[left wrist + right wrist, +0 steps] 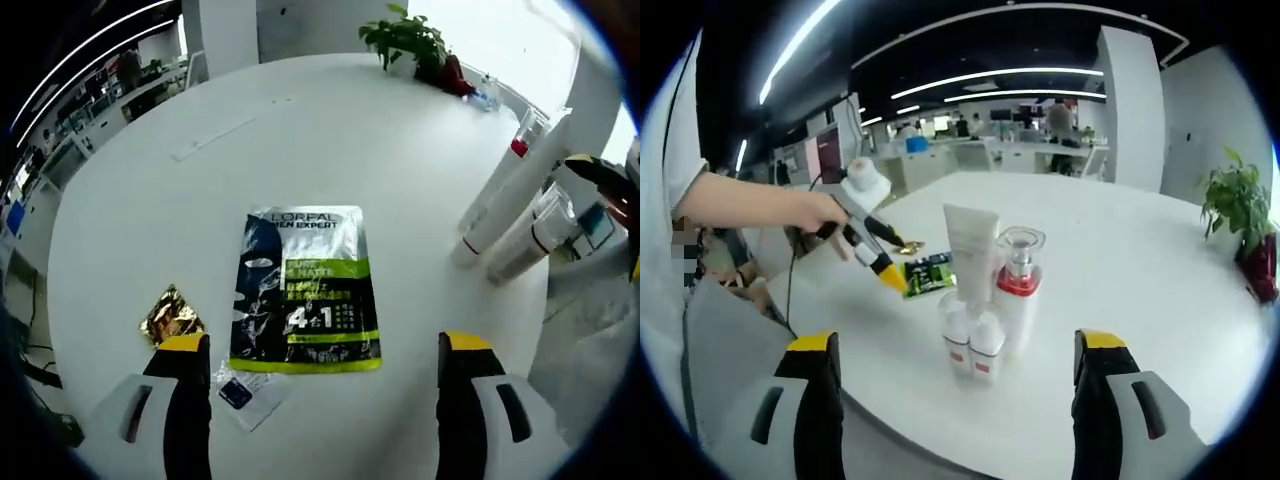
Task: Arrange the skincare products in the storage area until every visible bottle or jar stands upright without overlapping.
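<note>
Your left claw [325, 385] hangs released over a flat face-mask packet [305, 290] on the white counter [330, 140], while your right claw [950, 400], also released and holding nothing, faces four upright bottles [990, 290] clustered close together near the counter's edge.

Four skincare items are grouped upright near the bench [1120, 270] edge: a white tube [971, 250], a red-collared pump bottle [1018, 290] and two small bottles [973, 345], touching one another.
</note>
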### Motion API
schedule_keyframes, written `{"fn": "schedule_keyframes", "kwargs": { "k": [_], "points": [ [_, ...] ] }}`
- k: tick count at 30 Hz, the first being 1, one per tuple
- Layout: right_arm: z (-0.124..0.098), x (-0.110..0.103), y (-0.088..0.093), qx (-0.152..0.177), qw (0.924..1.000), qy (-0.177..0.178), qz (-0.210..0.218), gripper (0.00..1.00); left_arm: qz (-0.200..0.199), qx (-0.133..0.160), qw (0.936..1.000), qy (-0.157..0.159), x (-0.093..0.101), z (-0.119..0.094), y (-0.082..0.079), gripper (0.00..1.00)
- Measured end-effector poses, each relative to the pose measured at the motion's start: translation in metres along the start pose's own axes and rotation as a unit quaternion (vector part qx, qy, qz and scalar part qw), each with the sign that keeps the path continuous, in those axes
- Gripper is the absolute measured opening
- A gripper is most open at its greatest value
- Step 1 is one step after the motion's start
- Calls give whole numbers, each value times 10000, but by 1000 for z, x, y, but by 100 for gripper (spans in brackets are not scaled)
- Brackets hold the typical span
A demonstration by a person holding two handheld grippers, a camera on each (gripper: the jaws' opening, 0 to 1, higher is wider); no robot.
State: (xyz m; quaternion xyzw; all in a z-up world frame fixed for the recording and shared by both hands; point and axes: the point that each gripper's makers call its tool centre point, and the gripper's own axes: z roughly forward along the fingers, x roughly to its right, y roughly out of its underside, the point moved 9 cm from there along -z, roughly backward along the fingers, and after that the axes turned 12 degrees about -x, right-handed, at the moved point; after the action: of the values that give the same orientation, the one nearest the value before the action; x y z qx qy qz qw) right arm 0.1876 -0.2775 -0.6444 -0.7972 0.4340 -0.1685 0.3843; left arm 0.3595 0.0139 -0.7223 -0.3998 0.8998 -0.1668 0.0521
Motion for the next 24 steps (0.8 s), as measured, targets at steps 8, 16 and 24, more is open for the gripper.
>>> {"fn": "schedule_keyframes", "kwargs": {
  "k": [8,16,24],
  "points": [
    [1,1,0,-14,10000,-5,18,96,270,-323,9991,11,-9,13,-12,88],
    [0,1,1,-31,10000,2,25,95,462,-556,9974,32,-7,25,-26,83],
    [0,2,1,-25,10000,14,57,95,584,-762,9953,104,-12,34,-34,76]
  ]
}}
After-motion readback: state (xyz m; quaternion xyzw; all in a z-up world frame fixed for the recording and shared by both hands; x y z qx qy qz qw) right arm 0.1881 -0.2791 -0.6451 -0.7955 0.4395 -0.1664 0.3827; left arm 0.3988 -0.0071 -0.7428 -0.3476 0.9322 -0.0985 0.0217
